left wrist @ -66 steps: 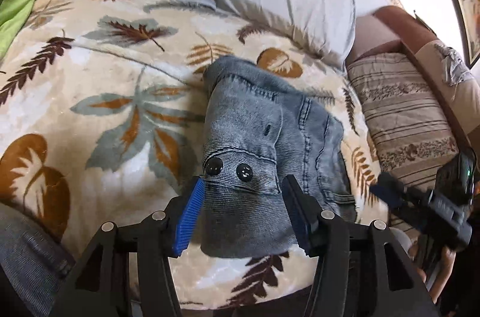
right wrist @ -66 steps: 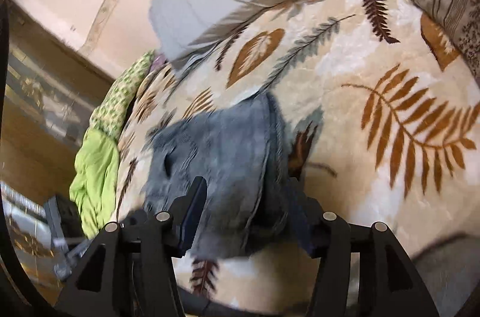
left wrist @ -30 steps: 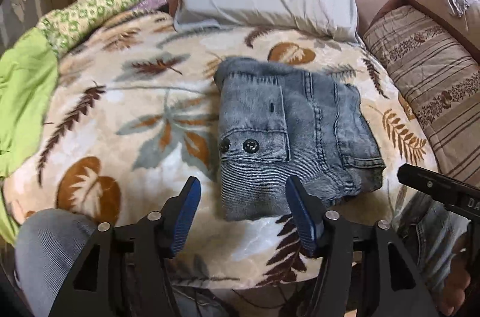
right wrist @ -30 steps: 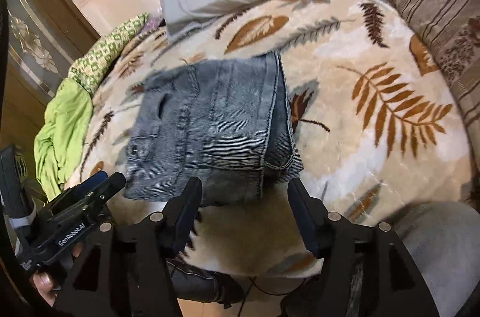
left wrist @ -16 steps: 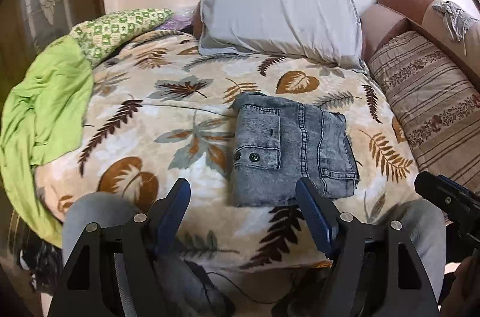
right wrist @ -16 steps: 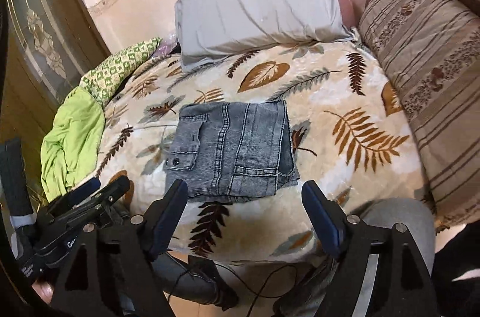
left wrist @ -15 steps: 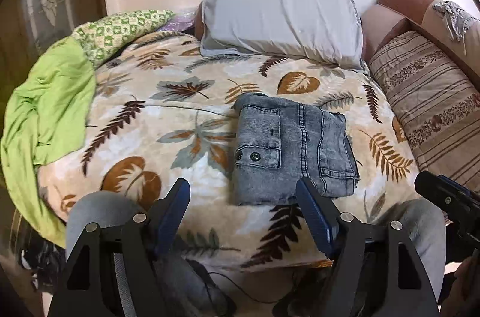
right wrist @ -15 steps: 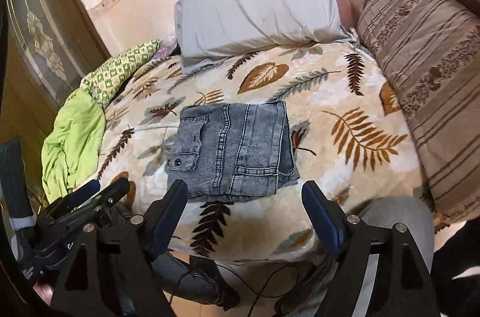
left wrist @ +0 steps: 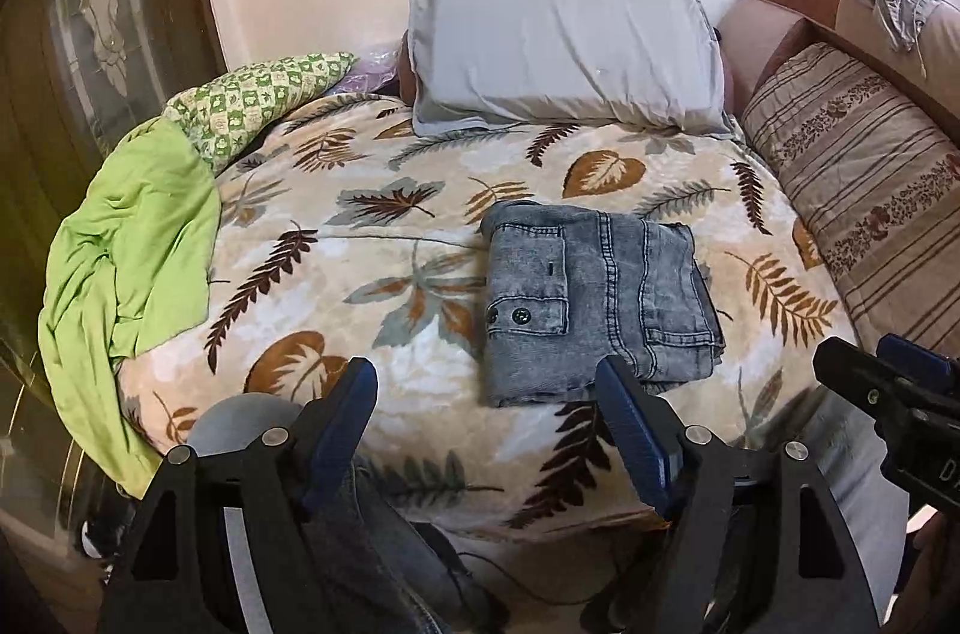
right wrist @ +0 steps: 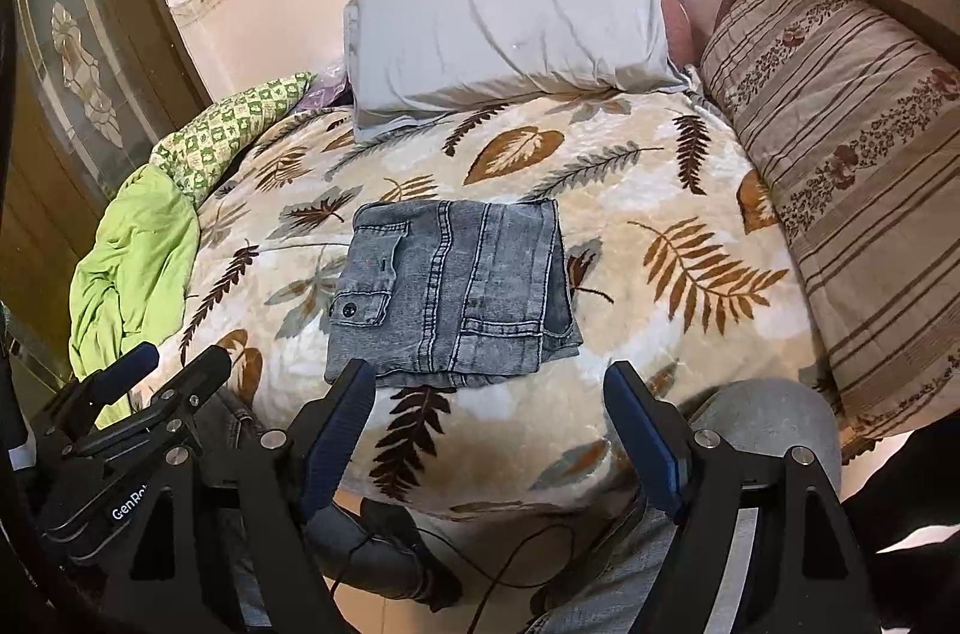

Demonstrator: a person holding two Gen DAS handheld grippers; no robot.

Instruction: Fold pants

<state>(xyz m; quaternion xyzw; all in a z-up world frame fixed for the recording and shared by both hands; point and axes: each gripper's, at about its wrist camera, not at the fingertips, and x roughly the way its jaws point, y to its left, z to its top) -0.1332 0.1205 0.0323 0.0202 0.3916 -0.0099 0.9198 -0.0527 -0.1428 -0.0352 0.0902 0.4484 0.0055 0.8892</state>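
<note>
We are in a home bedroom: a bed (left wrist: 336,274) under a leaf-print blanket, a grey pillow (left wrist: 564,46) at twelve o'clock against a bordered wall, a striped cushion (right wrist: 840,166) at three o'clock, crumpled green bedding (left wrist: 126,262) at nine.

pants (left wrist: 594,301) on blanket (left wrist: 360,274) | pillow (left wrist: 564,52) behind | cushion (left wrist: 870,190) right

Leaf-print blanket (left wrist: 372,268) covers the bed. Grey pillow (left wrist: 564,52) at its far edge. Green sheet (left wrist: 126,262) bunched over left edge. Striped cushion (right wrist: 852,166) along right edge.
</note>
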